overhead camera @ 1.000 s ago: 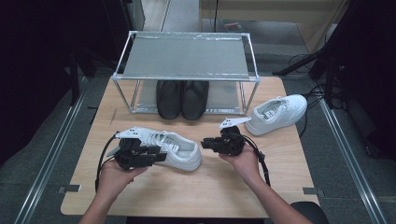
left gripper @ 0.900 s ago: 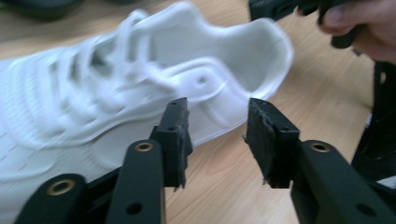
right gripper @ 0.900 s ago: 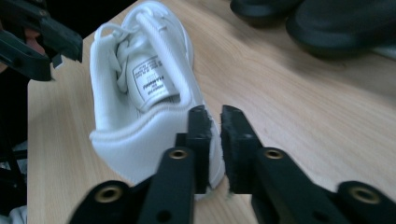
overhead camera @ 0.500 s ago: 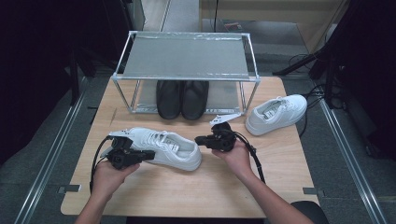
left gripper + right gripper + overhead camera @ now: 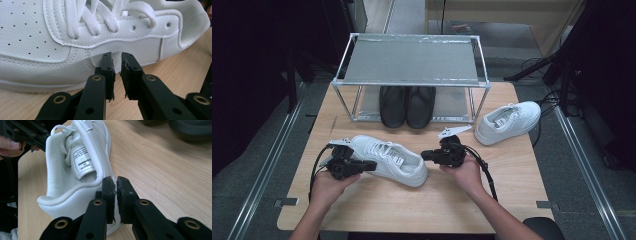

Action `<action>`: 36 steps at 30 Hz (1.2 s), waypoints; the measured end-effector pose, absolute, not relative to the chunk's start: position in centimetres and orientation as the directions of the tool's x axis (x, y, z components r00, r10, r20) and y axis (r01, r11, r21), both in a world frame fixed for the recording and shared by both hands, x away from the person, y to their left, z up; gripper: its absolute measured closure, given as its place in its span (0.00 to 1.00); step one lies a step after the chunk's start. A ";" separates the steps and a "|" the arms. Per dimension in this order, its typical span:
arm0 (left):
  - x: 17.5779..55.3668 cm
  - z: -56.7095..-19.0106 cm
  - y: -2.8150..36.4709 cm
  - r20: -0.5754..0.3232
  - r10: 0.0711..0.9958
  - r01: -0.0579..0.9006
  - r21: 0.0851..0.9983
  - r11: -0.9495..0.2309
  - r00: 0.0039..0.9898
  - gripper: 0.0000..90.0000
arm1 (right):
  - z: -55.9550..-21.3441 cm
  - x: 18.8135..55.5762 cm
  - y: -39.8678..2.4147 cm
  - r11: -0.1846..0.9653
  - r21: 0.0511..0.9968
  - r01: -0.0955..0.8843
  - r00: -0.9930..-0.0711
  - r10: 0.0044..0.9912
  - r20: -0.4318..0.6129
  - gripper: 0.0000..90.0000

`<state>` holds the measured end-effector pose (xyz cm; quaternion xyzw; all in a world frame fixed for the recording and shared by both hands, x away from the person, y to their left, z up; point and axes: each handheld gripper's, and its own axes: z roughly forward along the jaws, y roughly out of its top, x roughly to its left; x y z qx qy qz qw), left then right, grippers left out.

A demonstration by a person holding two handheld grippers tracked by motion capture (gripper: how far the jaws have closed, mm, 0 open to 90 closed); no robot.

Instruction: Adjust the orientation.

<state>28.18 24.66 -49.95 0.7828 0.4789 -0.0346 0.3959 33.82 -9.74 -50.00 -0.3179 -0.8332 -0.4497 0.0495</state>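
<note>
Your left gripper (image 5: 117, 75) and right gripper (image 5: 115, 197) were both nearly clenched beside the white shoe (image 5: 387, 159), gripping nothing; pressed from both ends, it could've tipped over.

High view: the worktop (image 5: 377, 210) is evenly lit from above, while the surroundings beyond its left and right edges fall into near-black. Soft, short shadows lie under the white shoe (image 5: 387, 159) near the front edge; the picture is slightly soft and grainy. Left gripper view: bright, diffuse light on the white leather, which nears overexposure without hard glare; the black jaws at the bottom are mildly blurred. Right gripper view: the far edge of the worktop and the dark shapes there are out of focus; wide-angle stretching shows toward the corners.
</note>
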 end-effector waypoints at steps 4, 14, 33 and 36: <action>28.4 -49.9 24.8 -0.437 0.717 0.778 0.583 -0.234 0.543 0.90 | -50.1 33.4 -9.7 0.406 0.711 0.574 -0.798 0.473 0.374 0.96; 29.2 -49.7 25.2 -0.458 0.686 0.776 0.577 -0.254 0.565 0.90 | -50.0 31.6 -9.3 0.431 0.711 0.556 -0.815 0.451 0.364 0.96; 30.3 -49.8 24.8 -0.466 0.675 0.777 0.572 -0.263 0.572 0.91 | -50.2 28.2 -7.8 0.482 0.695 0.534 -0.843 0.361 0.398 0.98; 30.4 -49.7 24.6 -0.451 0.679 0.770 0.576 -0.274 0.579 0.92 | -50.2 27.6 -7.4 0.497 0.696 0.518 -0.854 0.345 0.389 0.98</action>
